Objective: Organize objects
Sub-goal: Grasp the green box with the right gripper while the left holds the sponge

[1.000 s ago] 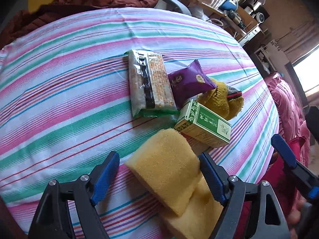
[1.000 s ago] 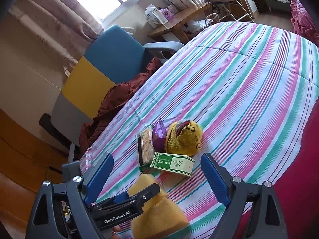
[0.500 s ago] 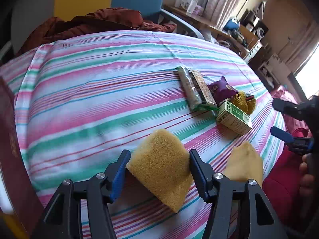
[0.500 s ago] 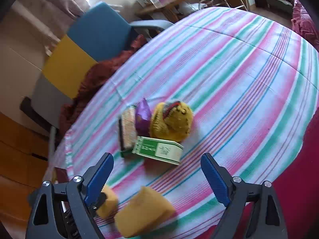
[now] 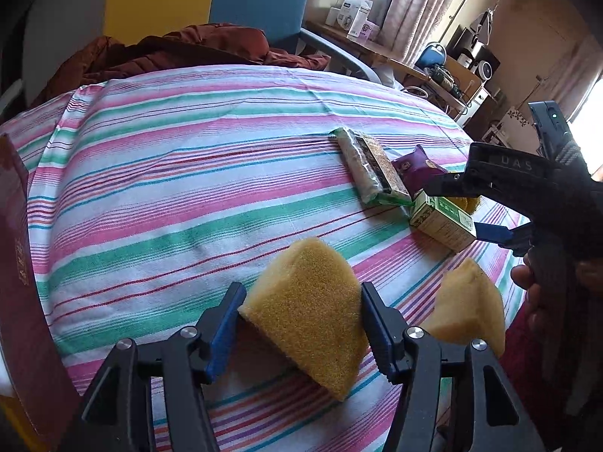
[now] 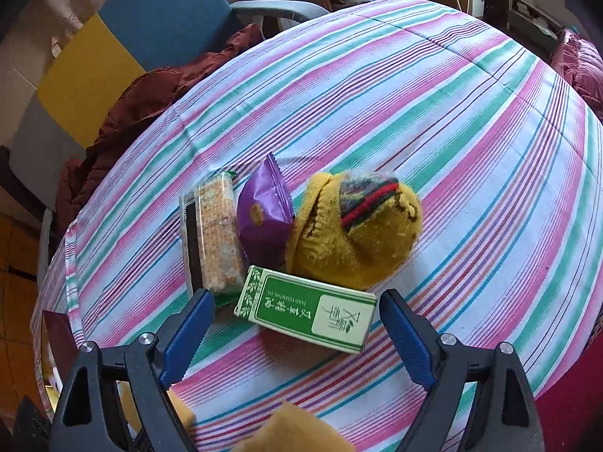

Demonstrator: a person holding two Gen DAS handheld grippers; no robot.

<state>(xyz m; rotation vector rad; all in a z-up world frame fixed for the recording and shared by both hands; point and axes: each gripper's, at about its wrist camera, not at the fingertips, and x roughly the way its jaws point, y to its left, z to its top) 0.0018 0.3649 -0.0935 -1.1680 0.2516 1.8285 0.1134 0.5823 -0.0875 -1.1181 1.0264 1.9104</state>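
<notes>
My left gripper (image 5: pixel 299 320) is shut on a yellow sponge (image 5: pixel 309 309) and holds it above the striped tablecloth (image 5: pixel 169 188). A second yellow sponge (image 5: pixel 467 305) lies to its right near the table edge. My right gripper (image 6: pixel 294 335) is open, its jaws on either side of a green box (image 6: pixel 305 309). Behind the box lie a cracker packet (image 6: pixel 213 233), a purple snack pouch (image 6: pixel 264 214) and a mustard knitted toy (image 6: pixel 358 229). In the left wrist view the right gripper (image 5: pixel 486 207) hovers over the green box (image 5: pixel 441 218).
A dark red box (image 5: pixel 22 282) stands at the left table edge. A blue-and-yellow chair (image 6: pixel 124 49) with a maroon garment (image 5: pixel 181 49) is behind the table. Shelves and clutter (image 5: pixel 433 64) fill the far side of the room.
The left gripper has closed on the sponge, lifted it and pulled back left. The right gripper has moved forward and down, bringing its open jaws around the green box.
</notes>
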